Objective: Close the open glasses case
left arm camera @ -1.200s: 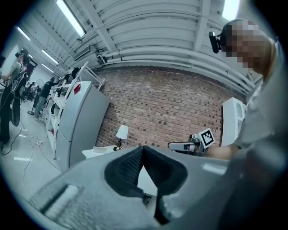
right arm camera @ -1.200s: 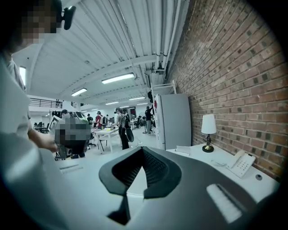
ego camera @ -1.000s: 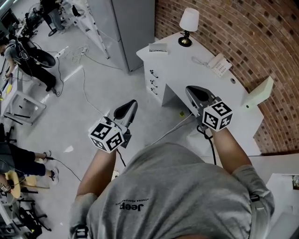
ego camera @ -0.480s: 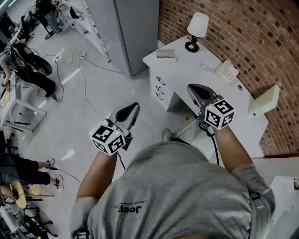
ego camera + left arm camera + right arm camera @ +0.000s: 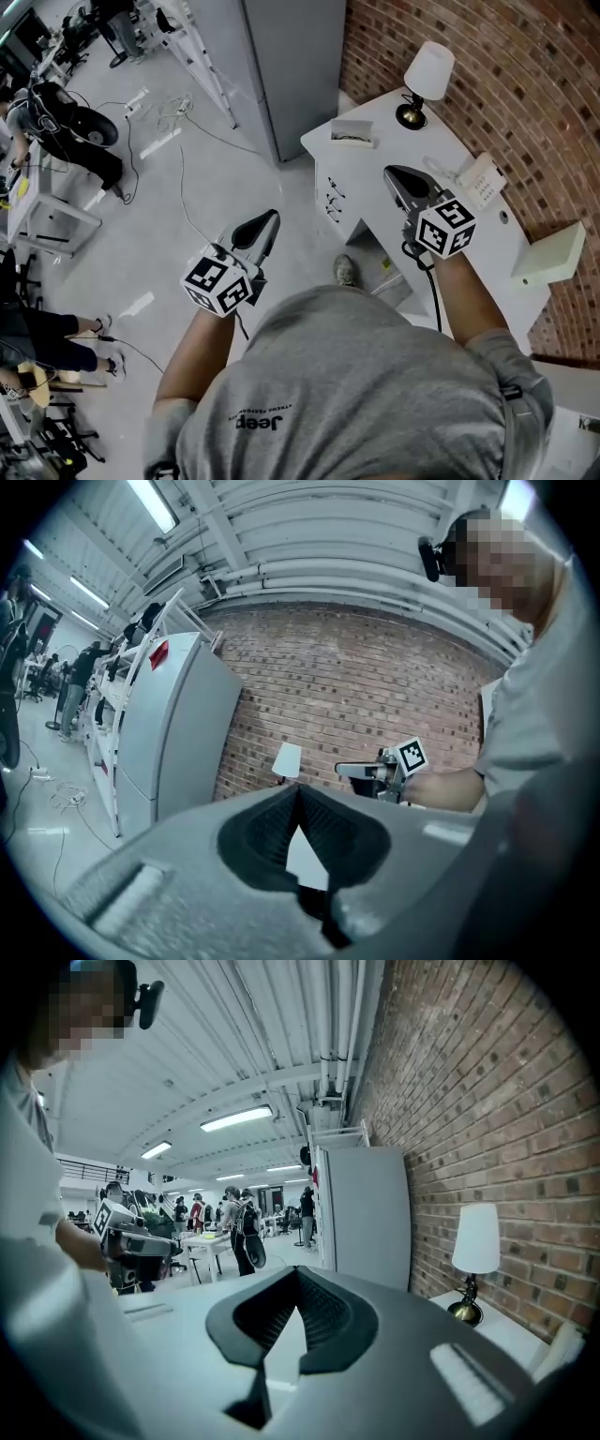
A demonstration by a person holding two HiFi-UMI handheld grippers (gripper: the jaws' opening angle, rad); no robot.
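**Both hand-held grippers empty; case untouched on tabletop**

Left hand-held gripper (image 5: 298, 791): black ribbed jaws pressed together at the tips, nothing between them. In the head view it hangs over the pale grey floor (image 5: 187, 216), to the left of the desk.

Right hand-held gripper (image 5: 296, 1275): jaws likewise pressed together, nothing pinched. In the head view it shows against the white curved tabletop (image 5: 394, 150), near the front edge, above the drawer side.

Small grey open glasses case (image 5: 352, 134): lies flat on the tabletop near its far left corner, something dark inside it, too small to make out. Well apart from both grippers; the right one is the nearer.

Other items on the tabletop: white-shaded table lamp on a dark brass-coloured base (image 5: 427, 80), right of the case and against the red brick wall (image 5: 525, 84); white desk telephone (image 5: 479, 178) just beyond the right gripper; white flat box (image 5: 553, 255) at the right end.

A tall grey metal cabinet (image 5: 300, 66) stands left of the desk, just beside the case's corner.
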